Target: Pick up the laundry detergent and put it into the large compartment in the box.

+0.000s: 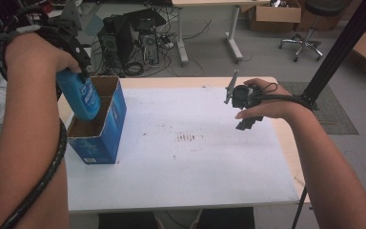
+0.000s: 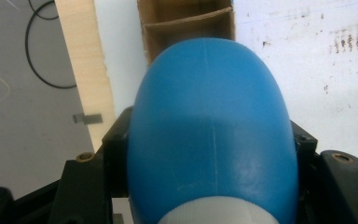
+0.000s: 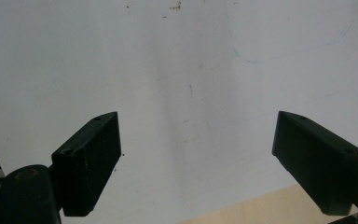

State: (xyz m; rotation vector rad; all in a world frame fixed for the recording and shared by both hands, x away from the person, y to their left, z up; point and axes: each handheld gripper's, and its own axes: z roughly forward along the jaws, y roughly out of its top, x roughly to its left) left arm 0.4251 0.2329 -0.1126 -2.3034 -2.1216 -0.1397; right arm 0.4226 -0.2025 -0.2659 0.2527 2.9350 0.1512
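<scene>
In the high view the left gripper (image 1: 78, 62) is mostly hidden behind the person's hand and forearm, and its jaws cannot be made out there. The left gripper view shows them pinching a blue bottle (image 2: 209, 126) near its white cap end, which is cut off at the bottom edge. The bottle hangs bottom-down over the open top of a blue cardboard box (image 1: 97, 121) at the left side of the table (image 1: 181, 171), its lower end dipping into the nearer compartment. A cardboard divider splits the box inside. The bottle's label carries pale lettering, too blurred to read; the print low on the box front is also too small to make out. The right gripper (image 3: 198, 156) hovers over the bare white tabletop, well apart from the box, its jaws spread wide with nothing between them. Faint brown marks speckle the middle of the table.
</scene>
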